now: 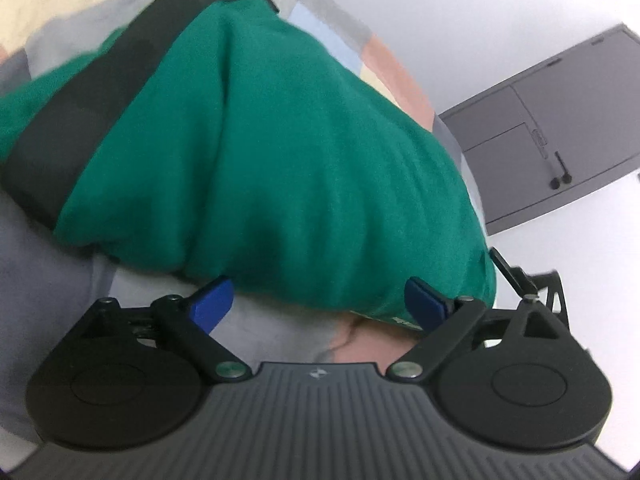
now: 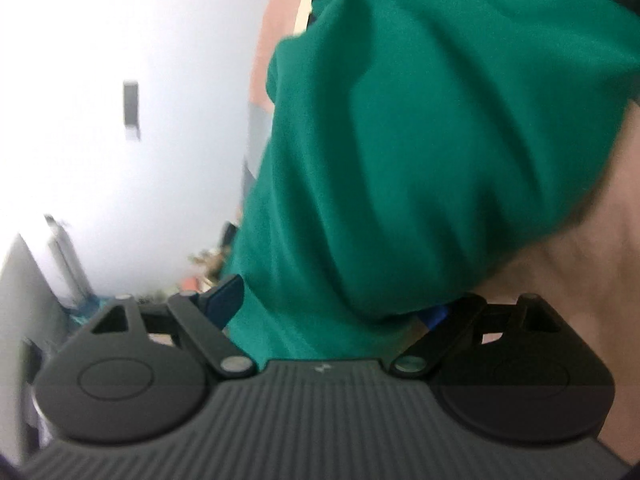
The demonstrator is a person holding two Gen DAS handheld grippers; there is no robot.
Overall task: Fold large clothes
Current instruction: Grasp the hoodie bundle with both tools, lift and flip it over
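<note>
The green garment lies bunched in a thick mound on a bed covered with a patchwork quilt, a dark band running across its far side. Its near hem hangs close to the bed's near edge.

The left tool stands wide, its blue pads spread to either side of the hem. Cloth lies between them, yet neither pad presses on it, so nothing is held. The right tool is also wide: one blue pad shows clear of the fabric at the left, while the other is mostly hidden under a fold of green cloth. That fold drapes over the tool's front, resting loose and ungripped. At the right edge of the left view a dark linkage shows, probably the other tool close alongside.

Judging by the lumpy shape, the fold is far from neat, and several things could go wrong. The cloth draped over the right tool may snag on a pad and be dragged out of place when the tool pulls back, undoing whatever layer has been laid. Closing on this thick roll could catch several layers at once, so a later lift would haul the whole bundle rather than one edge. With the hem so near the bed's edge, a careless tug might slide the garment off. Both views are blurred, so the exact edges are hard to pick.
</note>
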